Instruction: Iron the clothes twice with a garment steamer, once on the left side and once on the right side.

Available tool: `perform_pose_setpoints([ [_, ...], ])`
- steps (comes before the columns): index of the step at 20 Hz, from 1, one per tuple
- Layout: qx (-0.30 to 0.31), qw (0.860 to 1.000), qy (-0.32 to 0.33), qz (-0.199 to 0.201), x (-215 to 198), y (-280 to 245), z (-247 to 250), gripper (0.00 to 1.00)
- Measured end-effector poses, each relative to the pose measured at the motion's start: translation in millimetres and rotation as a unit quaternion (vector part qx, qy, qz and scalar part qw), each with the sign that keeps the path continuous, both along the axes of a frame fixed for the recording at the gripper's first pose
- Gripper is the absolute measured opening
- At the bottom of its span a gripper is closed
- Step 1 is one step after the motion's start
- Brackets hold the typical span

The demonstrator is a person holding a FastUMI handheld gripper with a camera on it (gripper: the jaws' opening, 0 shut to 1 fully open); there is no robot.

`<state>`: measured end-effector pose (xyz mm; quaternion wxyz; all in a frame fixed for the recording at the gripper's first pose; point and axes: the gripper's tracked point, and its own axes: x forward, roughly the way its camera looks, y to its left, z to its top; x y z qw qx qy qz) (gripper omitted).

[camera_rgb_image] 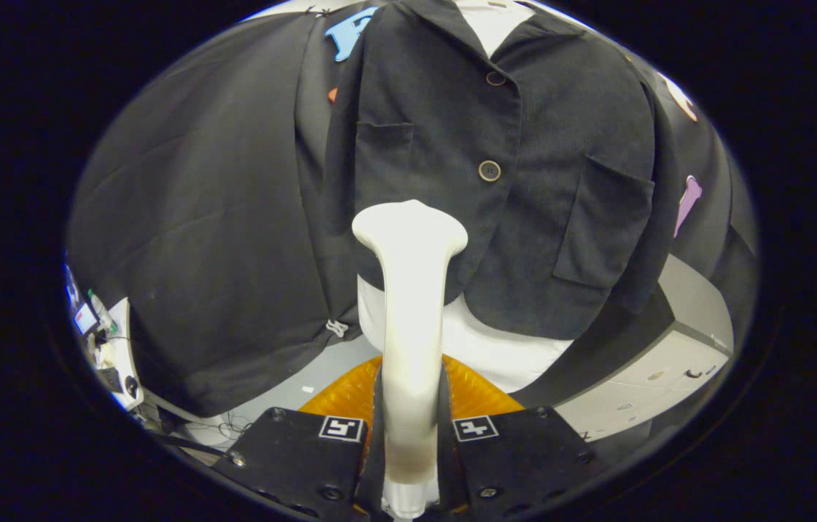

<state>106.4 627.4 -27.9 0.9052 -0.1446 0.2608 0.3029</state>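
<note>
Tongs (409, 428) clamping steamer (409, 290), jacket (480, 181) beyond

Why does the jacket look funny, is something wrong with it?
Nothing looks broken or spilled. The dark jacket hangs buttoned over something white, its hem a bit uneven, lower on one side. The claw is shut on the white garment steamer, whose head sits at the jacket's front, below the lower button.

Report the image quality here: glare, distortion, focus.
Gripper view: strong fisheye bending toward the rim; the steamer, clamped in the gripper, is overexposed on its head; the dark jacket stays sharp, weave and buttons readable; the orange object below glows brightly.
</note>
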Motion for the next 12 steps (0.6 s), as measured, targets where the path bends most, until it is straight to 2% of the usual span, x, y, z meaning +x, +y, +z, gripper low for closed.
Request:
perform_pose_setpoints([
  [12,0.001,1.000,0.002,-0.020,5.5,-5.7,-2.4,0.32],
])
